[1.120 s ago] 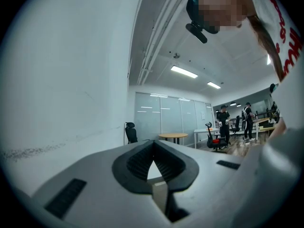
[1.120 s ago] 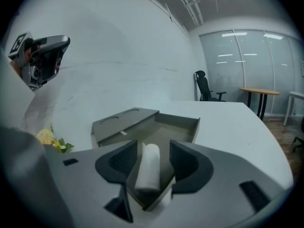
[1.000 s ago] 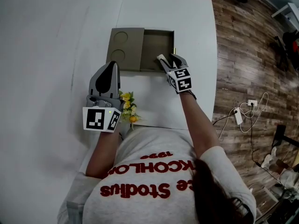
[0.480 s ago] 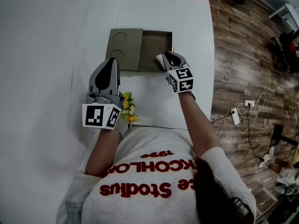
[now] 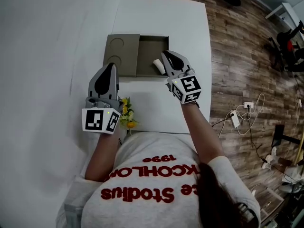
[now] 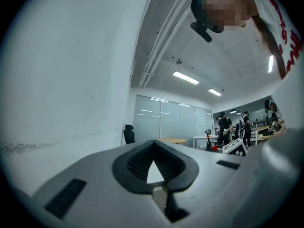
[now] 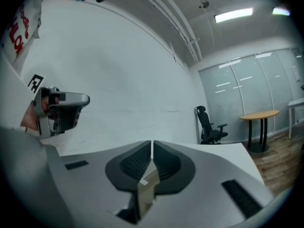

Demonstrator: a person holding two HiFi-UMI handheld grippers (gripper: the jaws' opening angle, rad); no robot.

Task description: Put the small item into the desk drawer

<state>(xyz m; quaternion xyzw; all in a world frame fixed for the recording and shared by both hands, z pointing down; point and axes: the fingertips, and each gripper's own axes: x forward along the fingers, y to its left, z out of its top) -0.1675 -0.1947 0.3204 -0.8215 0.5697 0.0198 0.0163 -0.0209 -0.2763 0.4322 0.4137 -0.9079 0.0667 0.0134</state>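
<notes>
An olive desk box (image 5: 121, 56) lies on the white desk (image 5: 161, 13), its drawer (image 5: 153, 37) pulled out to the right. A small white item (image 5: 157, 64) lies in the drawer near its front right corner. My right gripper (image 5: 165, 54) hangs above that corner, raised off the drawer; its jaws have just been closing and are shut with nothing between them (image 7: 152, 144). My left gripper (image 5: 112, 65) hovers in front of the box's left half, also shut and empty (image 6: 153, 142).
A bunch of small yellow flowers (image 5: 126, 112) lies on the desk beside the left gripper. The desk's right edge drops to a wooden floor (image 5: 237, 56) with cables. An office chair (image 7: 209, 125) and a round table (image 7: 259, 115) stand farther off.
The right gripper has lifted up out of the drawer and its jaws have gone from wide open to shut, with the white item left lying in the drawer. The left gripper has not moved.
</notes>
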